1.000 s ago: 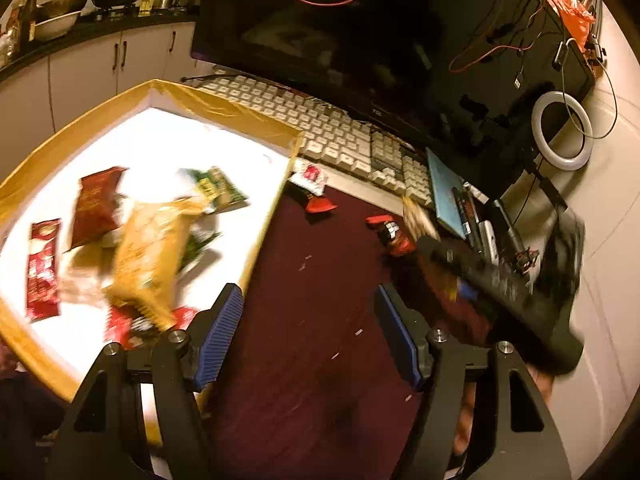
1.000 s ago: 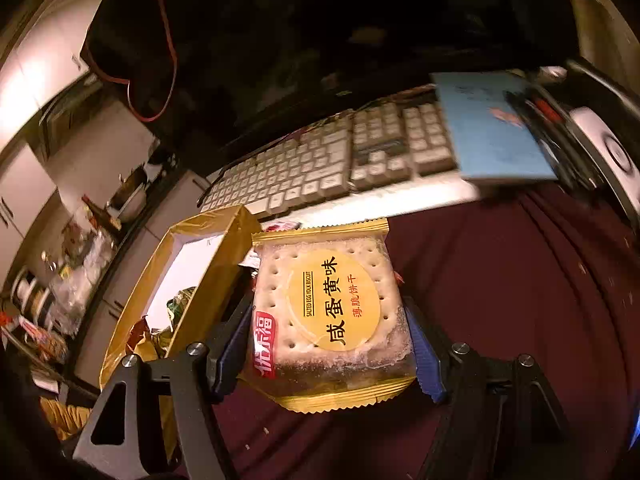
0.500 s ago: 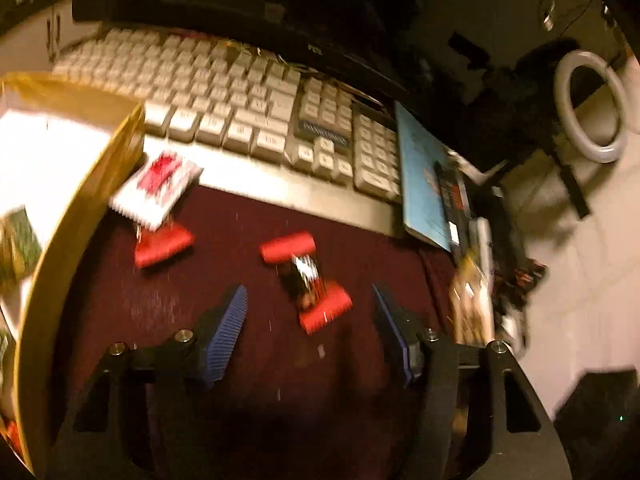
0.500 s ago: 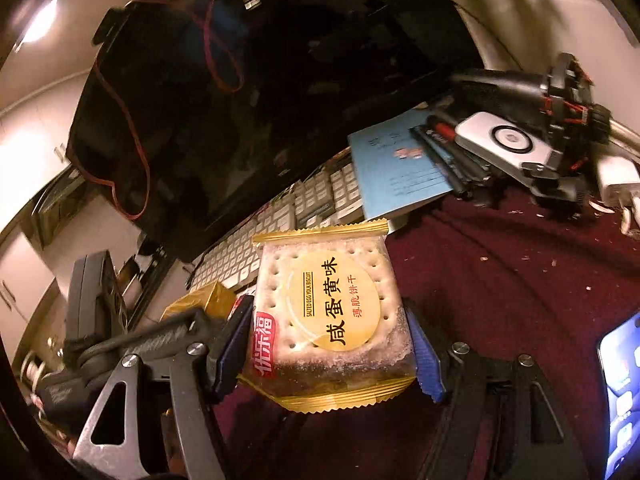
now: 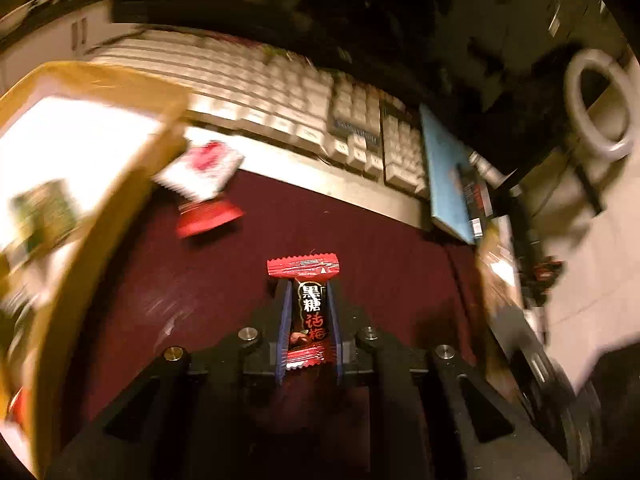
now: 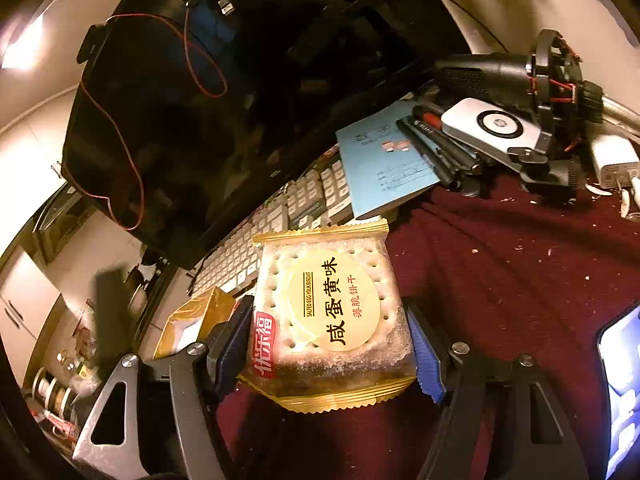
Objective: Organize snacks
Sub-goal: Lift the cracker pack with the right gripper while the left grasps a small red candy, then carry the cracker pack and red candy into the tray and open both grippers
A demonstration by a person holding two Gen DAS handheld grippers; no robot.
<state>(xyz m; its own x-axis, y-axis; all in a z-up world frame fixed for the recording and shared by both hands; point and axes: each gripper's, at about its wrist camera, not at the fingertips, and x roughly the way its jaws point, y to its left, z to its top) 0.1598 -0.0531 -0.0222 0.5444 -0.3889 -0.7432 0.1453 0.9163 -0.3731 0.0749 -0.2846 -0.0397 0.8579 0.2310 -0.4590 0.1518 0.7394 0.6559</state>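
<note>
My left gripper (image 5: pixel 307 292) is shut on a black candy with red ends (image 5: pixel 309 312), held just above the dark red cloth (image 5: pixel 380 248). A red-and-white packet (image 5: pixel 202 170) and a small red wrapper (image 5: pixel 208 216) lie on the cloth beside the gold-rimmed box (image 5: pixel 132 184), which holds several snacks. My right gripper (image 6: pixel 330 344) is shut on a salted egg yolk biscuit pack (image 6: pixel 328 316), held above the cloth (image 6: pixel 500 272). A corner of the gold box (image 6: pixel 192 320) shows to its left.
A white keyboard (image 5: pixel 288 108) and dark monitor (image 6: pixel 180 100) stand behind the cloth. A blue notebook (image 6: pixel 380 164), pens (image 6: pixel 440 152), a white charger (image 6: pixel 492 124) and a ring light (image 5: pixel 596 104) crowd the right. A phone (image 6: pixel 624 392) lies at the right edge.
My left gripper has moved onto the black candy and shut on it. The right gripper, still holding the biscuit pack, has swung a little further right.
</note>
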